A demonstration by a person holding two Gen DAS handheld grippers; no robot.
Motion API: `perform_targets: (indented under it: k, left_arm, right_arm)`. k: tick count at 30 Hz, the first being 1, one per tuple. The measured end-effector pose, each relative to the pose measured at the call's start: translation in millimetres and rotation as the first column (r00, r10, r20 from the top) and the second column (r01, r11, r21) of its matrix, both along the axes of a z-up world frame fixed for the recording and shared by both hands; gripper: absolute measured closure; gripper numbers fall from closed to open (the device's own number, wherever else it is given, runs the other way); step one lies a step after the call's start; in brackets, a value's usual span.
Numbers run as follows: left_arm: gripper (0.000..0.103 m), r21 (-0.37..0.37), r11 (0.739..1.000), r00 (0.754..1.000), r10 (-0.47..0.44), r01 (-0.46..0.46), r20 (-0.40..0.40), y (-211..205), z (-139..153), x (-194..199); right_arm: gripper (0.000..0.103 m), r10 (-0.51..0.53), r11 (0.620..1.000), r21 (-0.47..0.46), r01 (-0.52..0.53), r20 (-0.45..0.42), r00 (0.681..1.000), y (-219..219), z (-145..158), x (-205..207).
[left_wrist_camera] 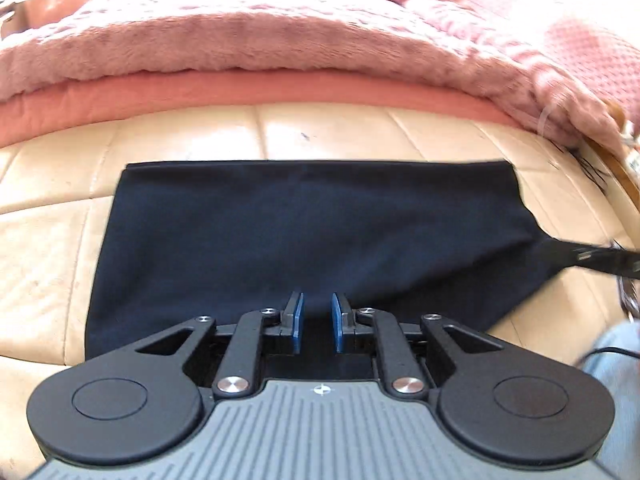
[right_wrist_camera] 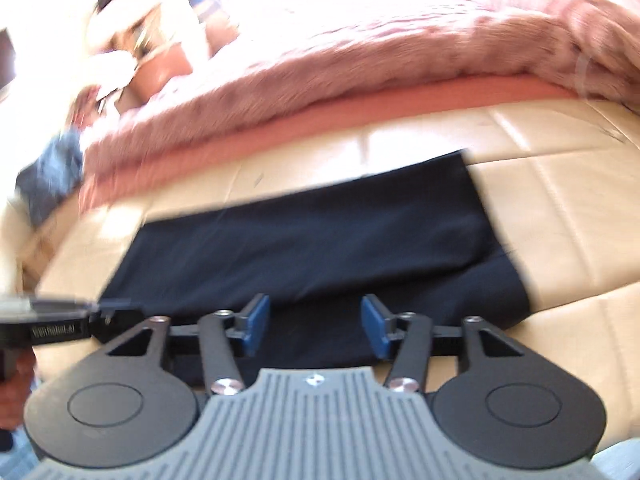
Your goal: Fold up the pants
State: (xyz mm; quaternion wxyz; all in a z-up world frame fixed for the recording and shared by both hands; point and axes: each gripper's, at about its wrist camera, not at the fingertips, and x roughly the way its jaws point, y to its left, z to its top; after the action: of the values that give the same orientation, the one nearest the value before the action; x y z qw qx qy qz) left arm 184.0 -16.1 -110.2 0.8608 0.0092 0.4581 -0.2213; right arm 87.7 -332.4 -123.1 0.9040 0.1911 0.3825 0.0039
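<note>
Dark navy pants (left_wrist_camera: 300,232) lie folded into a flat rectangle on a cream quilted surface (left_wrist_camera: 48,240). My left gripper (left_wrist_camera: 318,316) sits at their near edge, its blue pads close together with dark cloth pinched between them. A right gripper finger (left_wrist_camera: 592,258) shows at the pants' right corner, where the cloth tapers toward it. In the right wrist view, which is blurred, my right gripper (right_wrist_camera: 316,320) stands open over the near edge of the pants (right_wrist_camera: 320,232), nothing pressed between its wide-set pads. The left gripper's fingers (right_wrist_camera: 116,314) reach the pants' near left edge.
A fluffy pink blanket (left_wrist_camera: 280,40) on a salmon sheet (left_wrist_camera: 240,92) runs along the far side. Bare cream quilting (right_wrist_camera: 560,208) lies right of the pants. A blue-grey cloth (right_wrist_camera: 52,176) sits far left. A person's jeans leg (left_wrist_camera: 616,360) is at the right edge.
</note>
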Motion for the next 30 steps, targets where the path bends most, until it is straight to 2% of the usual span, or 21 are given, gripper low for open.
perform_targets:
  k: [3,5,7,9,13,19,24,30]
  left_arm:
    - [0.087,-0.005,1.000,1.000,0.027,-0.027,-0.010,-4.9,-1.1,10.2]
    - [0.087,0.012,0.999,0.999,0.036,-0.036,-0.009,-12.4,-1.1,16.4]
    - [0.087,0.026,0.999,0.999,0.034,-0.034,-0.007,-20.0,-1.7,22.6]
    - [0.087,0.037,0.999,1.000,0.030,-0.029,-0.007,-25.7,-3.6,28.5]
    - [0.087,0.059,0.998,0.999,0.027,-0.026,-0.018,-39.5,-9.1,40.8]
    - [0.087,0.073,0.997,1.000,0.002,0.000,-0.022,-54.6,-15.1,53.5]
    - [0.087,0.095,0.995,1.000,0.002,0.000,-0.026,-63.7,-20.8,66.7]
    - [0.087,0.108,0.994,0.999,0.026,-0.021,-0.044,-66.2,-31.5,81.1]
  right_arm:
    - [0.045,-0.083,0.995,0.049,0.083,0.006,0.996,-46.0,-0.5,-0.5]
    - [0.044,-0.121,0.991,0.062,0.120,0.004,0.993,-70.3,-3.8,3.4]
    - [0.043,-0.159,0.981,0.115,0.158,0.002,0.987,-90.0,-10.0,6.7]
    - [0.043,-0.177,0.965,0.198,0.173,0.002,0.984,-108.7,-17.6,10.8]
    - [0.043,-0.184,0.943,0.284,0.175,0.005,0.983,-131.8,-31.1,24.6]
    - [0.043,-0.128,0.944,0.310,0.109,0.043,0.991,-147.5,-41.1,50.4]
    - [0.042,-0.043,0.963,0.267,0.027,0.055,0.998,-153.6,-46.3,75.2]
    - [0.038,0.083,0.968,0.232,-0.091,0.044,0.996,-151.8,-55.9,110.8]
